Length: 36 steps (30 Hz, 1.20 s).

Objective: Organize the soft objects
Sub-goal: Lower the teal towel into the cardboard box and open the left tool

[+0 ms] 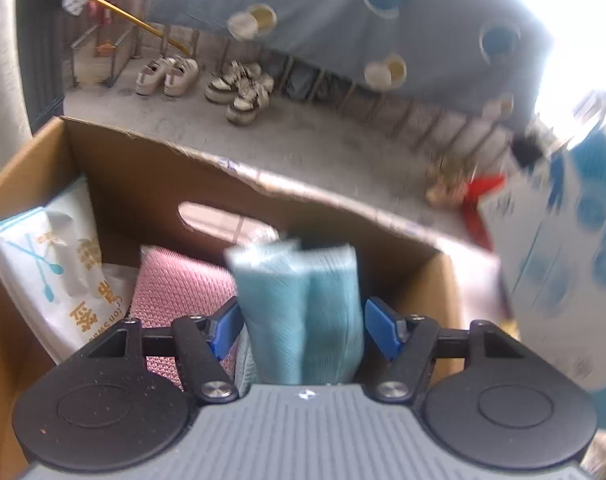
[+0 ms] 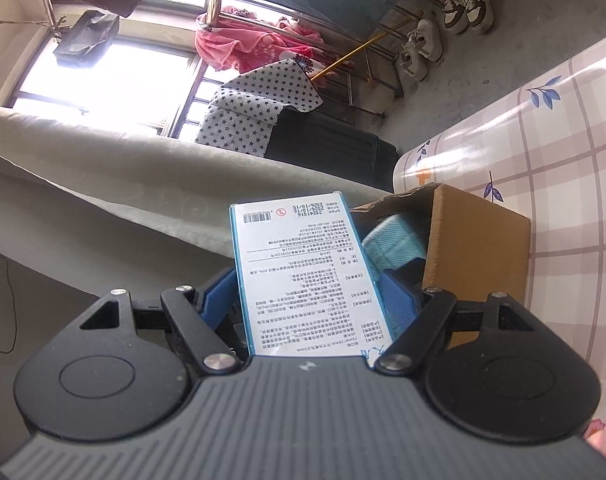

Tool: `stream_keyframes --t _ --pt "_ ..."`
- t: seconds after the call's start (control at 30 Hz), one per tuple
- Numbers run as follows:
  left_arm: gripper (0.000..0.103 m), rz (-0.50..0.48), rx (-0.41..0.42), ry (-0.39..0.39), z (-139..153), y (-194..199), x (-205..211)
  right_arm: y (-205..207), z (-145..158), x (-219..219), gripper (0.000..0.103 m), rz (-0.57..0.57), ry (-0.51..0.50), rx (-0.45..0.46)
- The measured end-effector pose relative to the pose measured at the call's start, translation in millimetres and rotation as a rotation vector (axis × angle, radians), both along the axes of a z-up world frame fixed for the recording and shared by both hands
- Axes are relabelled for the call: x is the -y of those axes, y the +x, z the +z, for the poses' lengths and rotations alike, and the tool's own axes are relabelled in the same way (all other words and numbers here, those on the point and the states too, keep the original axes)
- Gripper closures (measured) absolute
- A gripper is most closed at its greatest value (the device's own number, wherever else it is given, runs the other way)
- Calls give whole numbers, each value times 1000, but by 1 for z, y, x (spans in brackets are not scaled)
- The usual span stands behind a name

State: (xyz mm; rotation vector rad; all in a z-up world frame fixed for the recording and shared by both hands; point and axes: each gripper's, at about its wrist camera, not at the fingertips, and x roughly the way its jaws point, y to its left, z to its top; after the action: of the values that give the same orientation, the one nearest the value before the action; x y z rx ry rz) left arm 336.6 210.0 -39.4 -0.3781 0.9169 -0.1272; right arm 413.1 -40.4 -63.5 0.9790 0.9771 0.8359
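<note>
While blurred, the folded teal towel (image 1: 303,312) looks ribbed.

Folded teal towel (image 1: 303,312) stands upright over the open cardboard box (image 1: 151,176), a pink textured cloth (image 1: 179,292) and a white printed packet (image 1: 51,276) lying inside; the blue-and-white tissue pack (image 2: 307,276) hangs just beside it.

a home; shoes (image 1: 167,76), hanging laundry (image 2: 259,50)

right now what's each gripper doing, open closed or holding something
Left gripper: shut on the blue cloth, over the box.
Right gripper: shut on the tissue pack.
</note>
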Motion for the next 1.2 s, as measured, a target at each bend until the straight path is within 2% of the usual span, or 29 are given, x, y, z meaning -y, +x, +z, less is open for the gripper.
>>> stream_keyframes --t 0.1,0.23,0.33,0.5,0.57,0.7,0.77,0.8,0.83,1.0,1.2 --pt "45 26 -11 -44 5 3 -6 -2 2 1 26 4 1 7" --pt "58 34 -63 -5 -8 26 -2 -2 0 1 26 8 9 7" --pt "66 33 -123 -5 -26 45 1 -2 -2 3 26 8 20 4" --pt "71 13 -193 17 -51 61 9 -2 -5 6 26 9 17 -4" --pt "72 -3 -192 28 -53 64 11 -3 -7 7 26 10 21 -8" --pt "58 -32 -202 -7 -51 67 9 -4 -10 8 26 13 28 -14" --pt "47 -23 -199 -22 -47 63 7 -5 -11 9 26 8 31 -24" --pt "39 -17 -189 -17 -43 59 6 -6 -11 10 26 5 34 -28" --pt "35 -8 -174 -5 -39 54 6 -7 -11 11 26 1 38 -31" --pt "28 43 -115 10 -2 21 -2 -19 5 12 26 -7 64 -27" --pt "22 159 7 -2 63 -44 -38 -45 46 -3 26 -6 60 -3"
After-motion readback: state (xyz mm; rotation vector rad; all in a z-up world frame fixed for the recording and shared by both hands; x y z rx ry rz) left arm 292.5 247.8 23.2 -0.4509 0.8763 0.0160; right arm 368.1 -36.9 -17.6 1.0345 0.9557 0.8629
